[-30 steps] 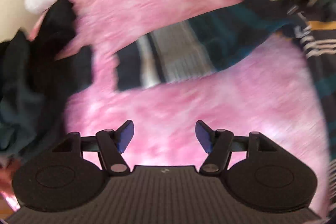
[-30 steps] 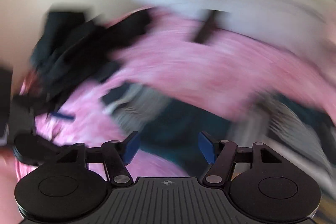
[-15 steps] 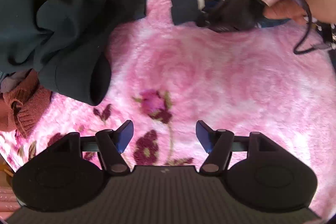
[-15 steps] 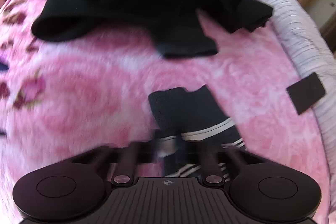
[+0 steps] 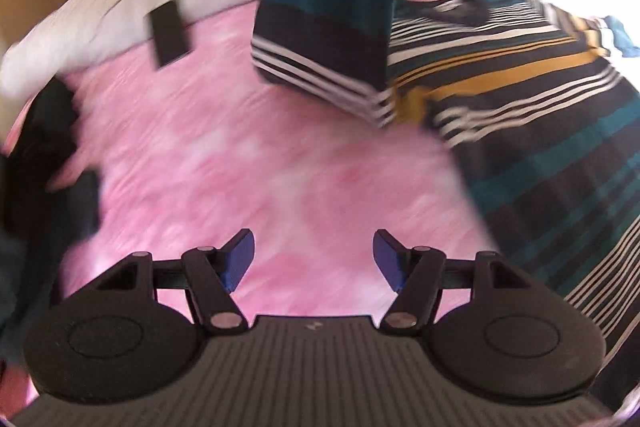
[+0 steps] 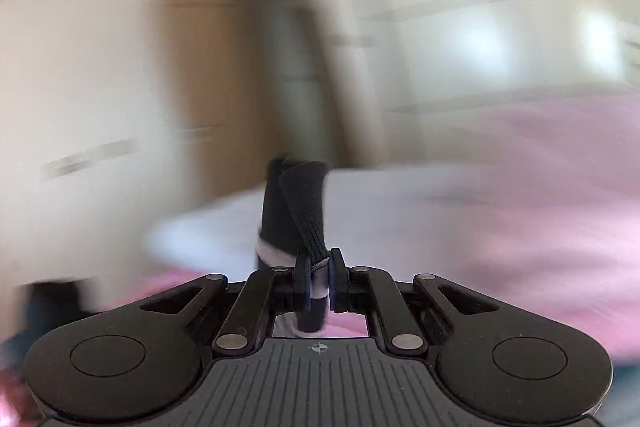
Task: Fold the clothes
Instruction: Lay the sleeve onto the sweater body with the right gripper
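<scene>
Right wrist view: right gripper (image 6: 318, 281) jaws pinch a thin cuff of the striped sweater (image 5: 520, 115), sleeve lifted over the bed (image 5: 248, 163); it may slip. Left gripper (image 5: 314, 259) wide open, empty

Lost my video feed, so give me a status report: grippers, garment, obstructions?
Left gripper open, empty, over pink blanket. Right gripper shut on striped sweater cuff, sleeve lifted. Black clothes pile at left, clear.

Right tongs (image 6: 319, 273) on probably sleeve cuff (image 6: 294, 215)
</scene>
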A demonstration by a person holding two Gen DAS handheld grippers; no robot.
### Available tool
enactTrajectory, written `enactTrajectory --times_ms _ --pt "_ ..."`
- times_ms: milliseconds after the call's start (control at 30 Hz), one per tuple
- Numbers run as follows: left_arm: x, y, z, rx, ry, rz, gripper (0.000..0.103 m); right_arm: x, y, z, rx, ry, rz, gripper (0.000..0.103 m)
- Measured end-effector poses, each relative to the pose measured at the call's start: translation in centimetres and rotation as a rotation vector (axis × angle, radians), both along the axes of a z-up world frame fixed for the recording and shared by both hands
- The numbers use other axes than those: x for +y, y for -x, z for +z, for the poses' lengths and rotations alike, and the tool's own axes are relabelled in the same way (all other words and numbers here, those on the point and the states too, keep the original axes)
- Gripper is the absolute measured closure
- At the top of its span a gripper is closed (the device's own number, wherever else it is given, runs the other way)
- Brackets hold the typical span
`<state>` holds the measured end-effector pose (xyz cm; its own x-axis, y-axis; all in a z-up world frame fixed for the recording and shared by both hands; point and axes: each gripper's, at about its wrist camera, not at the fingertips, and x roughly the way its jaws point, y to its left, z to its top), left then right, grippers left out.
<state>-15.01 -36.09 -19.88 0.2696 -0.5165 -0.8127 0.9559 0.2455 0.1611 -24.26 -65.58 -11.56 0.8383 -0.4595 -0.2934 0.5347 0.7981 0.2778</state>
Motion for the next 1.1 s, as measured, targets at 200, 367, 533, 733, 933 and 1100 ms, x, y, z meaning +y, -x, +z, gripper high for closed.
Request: enactTrajectory --times_ms 200,367,533,733,933,1100 --pt "-5.8 5.9 -1.1 -0.037 0.003 -0.123 0.041 -9.7 15.7 -14.5 0.12 -0.386 -0.416 0.097" --pt "-10.2 9.8 -2.2 -0.081 -0.028 -0.212 0.041 -11.5 20.2 -19.8 0.132 -0.523 -0.433 0.097" --pt "-12.8 12.1 -1.9 -0.106 -0.037 -0.243 0.041 -12.0 23.2 -16.8 0.011 -0.485 -0.418 0.097" --pt "-15.0 14.4 -2.5 -0.118 -0.06 -0.307 0.04 -15.3 23.7 -20.6 0.063 -0.59 -0.435 0.096" --pt "-17.8 15.5 -2.8 -0.125 -0.063 -0.377 0.04 -14.8 26.0 -21.6 0.09 -0.647 -0.468 0.096" --pt "-20.5 15.3 -3.4 -0.134 -0.073 -0.421 0.04 -13.9 27.8 -20.8 0.107 -0.681 -0.454 0.096"
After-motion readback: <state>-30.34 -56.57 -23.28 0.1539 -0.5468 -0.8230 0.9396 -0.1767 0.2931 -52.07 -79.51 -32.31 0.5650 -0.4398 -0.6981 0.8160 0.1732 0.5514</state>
